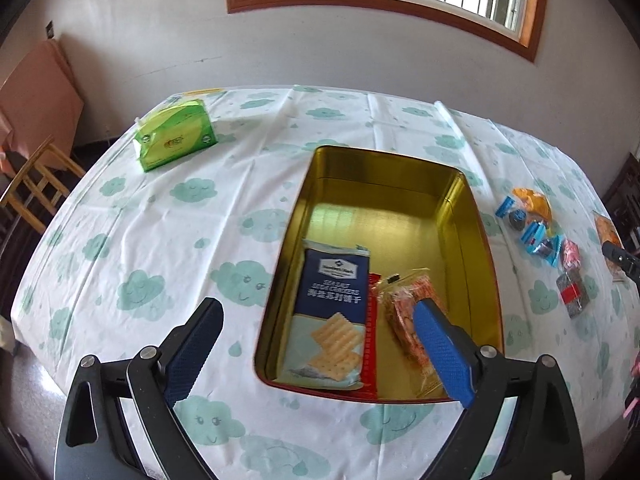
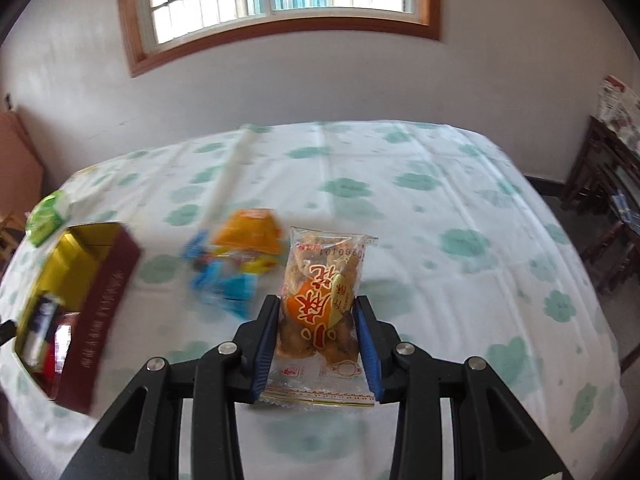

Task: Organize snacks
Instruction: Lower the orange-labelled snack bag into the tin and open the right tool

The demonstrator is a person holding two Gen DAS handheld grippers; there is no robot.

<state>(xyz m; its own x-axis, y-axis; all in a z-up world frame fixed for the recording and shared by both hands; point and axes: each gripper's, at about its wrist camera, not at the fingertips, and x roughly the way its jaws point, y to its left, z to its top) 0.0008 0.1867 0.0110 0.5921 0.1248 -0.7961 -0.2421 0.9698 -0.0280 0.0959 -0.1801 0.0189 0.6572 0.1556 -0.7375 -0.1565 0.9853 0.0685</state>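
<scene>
A gold-lined tin box (image 1: 472,240) lies open on the cloud-print tablecloth. Inside it are a blue cracker packet (image 1: 332,312), a red packet (image 1: 373,344) and a clear bag of orange snacks (image 1: 404,312). My left gripper (image 1: 316,320) hangs wide open above the box's near end, with nothing between its fingers. In the right wrist view my right gripper (image 2: 317,316) is shut on a clear packet of fried dough twists (image 2: 320,300), held above the cloth. The box (image 2: 100,308) shows at the left there, blurred.
Several small wrapped snacks (image 1: 536,232) lie on the cloth right of the box, seen blurred as the snack pile (image 2: 236,256) in the right wrist view. A green tissue pack (image 1: 176,140) sits far left. A wooden chair (image 1: 36,184) and dark furniture (image 2: 608,216) flank the table.
</scene>
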